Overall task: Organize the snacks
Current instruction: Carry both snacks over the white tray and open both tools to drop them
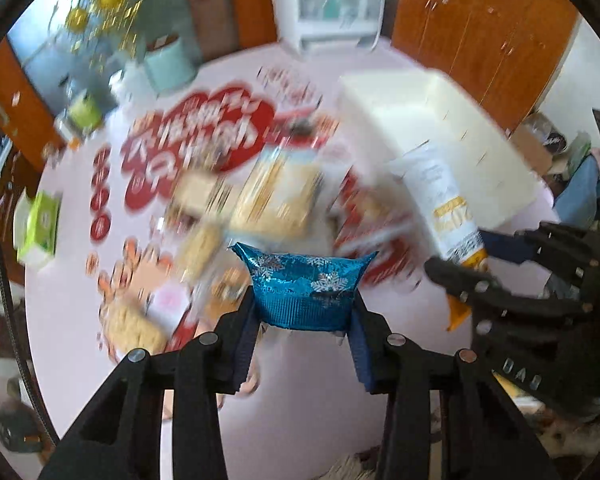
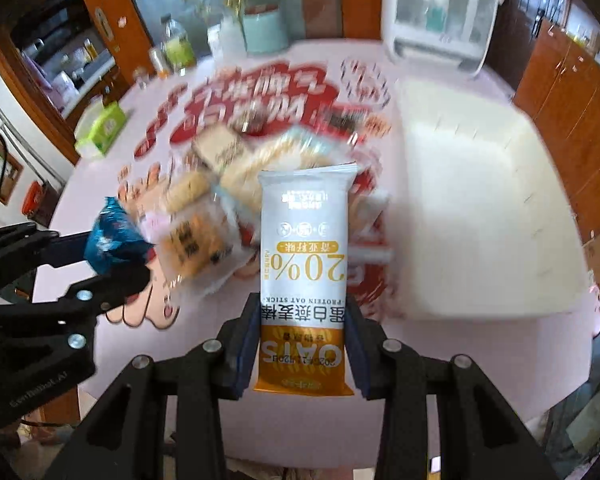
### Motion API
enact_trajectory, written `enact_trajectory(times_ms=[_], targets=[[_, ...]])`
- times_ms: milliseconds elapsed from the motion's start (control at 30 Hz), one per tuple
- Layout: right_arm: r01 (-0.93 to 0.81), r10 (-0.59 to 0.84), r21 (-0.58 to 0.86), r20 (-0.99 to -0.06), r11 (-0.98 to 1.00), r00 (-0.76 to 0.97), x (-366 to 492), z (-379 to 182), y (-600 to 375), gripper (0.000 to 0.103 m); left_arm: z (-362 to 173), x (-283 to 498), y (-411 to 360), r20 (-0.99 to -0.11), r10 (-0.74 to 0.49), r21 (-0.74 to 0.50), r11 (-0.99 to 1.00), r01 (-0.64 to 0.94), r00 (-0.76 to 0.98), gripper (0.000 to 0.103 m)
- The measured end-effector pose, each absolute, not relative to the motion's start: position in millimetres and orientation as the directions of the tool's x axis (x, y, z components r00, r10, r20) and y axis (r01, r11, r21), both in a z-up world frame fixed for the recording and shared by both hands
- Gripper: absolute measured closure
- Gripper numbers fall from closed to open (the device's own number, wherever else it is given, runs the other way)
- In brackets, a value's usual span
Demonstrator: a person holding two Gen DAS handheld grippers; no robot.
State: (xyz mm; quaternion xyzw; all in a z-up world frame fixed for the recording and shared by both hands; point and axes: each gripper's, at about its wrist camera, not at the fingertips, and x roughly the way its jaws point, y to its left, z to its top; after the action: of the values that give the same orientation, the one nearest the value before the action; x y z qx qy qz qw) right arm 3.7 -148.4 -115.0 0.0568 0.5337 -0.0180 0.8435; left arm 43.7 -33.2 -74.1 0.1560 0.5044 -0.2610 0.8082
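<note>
My left gripper (image 1: 304, 320) is shut on a shiny blue snack packet with snowflakes (image 1: 305, 288) and holds it above the table. It also shows in the right wrist view (image 2: 112, 240) at the left. My right gripper (image 2: 304, 344) is shut on a white and orange oat stick packet (image 2: 304, 264), also held above the table; it shows in the left wrist view (image 1: 444, 208) at the right. A blurred pile of snack packets (image 2: 220, 184) lies on the table beyond both grippers. A white bin (image 2: 480, 200) stands to the right of the pile.
The round table (image 1: 320, 392) has a pale cover with red print. At its far side stand a white lidded box (image 2: 440, 12), a mint tin (image 2: 264, 32), bottles (image 2: 176, 48) and a green tissue pack (image 2: 104, 128). Wooden cabinets surround the table.
</note>
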Motion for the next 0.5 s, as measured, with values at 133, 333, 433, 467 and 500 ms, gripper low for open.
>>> enact_trajectory(times_ms=[133, 333, 433, 467, 500], targets=[[0.118, -0.005, 0.062, -0.867, 0.991, 0.499, 4.4, -86.0, -181.3, 0.063, -47.5, 53.0, -83.2, -0.85, -0.332, -0.032, 0.807, 0.59, 0.409, 0.063], [0.215, -0.112, 0.012, -0.825, 0.977, 0.554, 3.6, -59.0, -249.6, 0.062, -33.2, 67.0, -160.8, -0.811, -0.365, -0.032, 0.809, 0.588, 0.458, 0.063], [0.268, -0.167, -0.012, -0.81, 0.963, 0.562, 6.7, -53.2, -284.6, 0.062, -34.5, 74.4, -192.8, -0.807, -0.373, -0.046, 0.812, 0.582, 0.457, 0.062], [0.288, -0.183, -0.017, -0.808, 0.958, 0.56, 7.8, -52.3, -297.8, 0.062, -34.9, 75.9, -201.1, -0.806, -0.377, -0.052, 0.812, 0.581, 0.455, 0.062], [0.302, -0.192, -0.019, -0.808, 0.953, 0.557, 7.7, -52.4, -305.7, 0.062, -36.1, 77.4, -210.0, -0.807, -0.379, -0.058, 0.813, 0.579, 0.452, 0.062]])
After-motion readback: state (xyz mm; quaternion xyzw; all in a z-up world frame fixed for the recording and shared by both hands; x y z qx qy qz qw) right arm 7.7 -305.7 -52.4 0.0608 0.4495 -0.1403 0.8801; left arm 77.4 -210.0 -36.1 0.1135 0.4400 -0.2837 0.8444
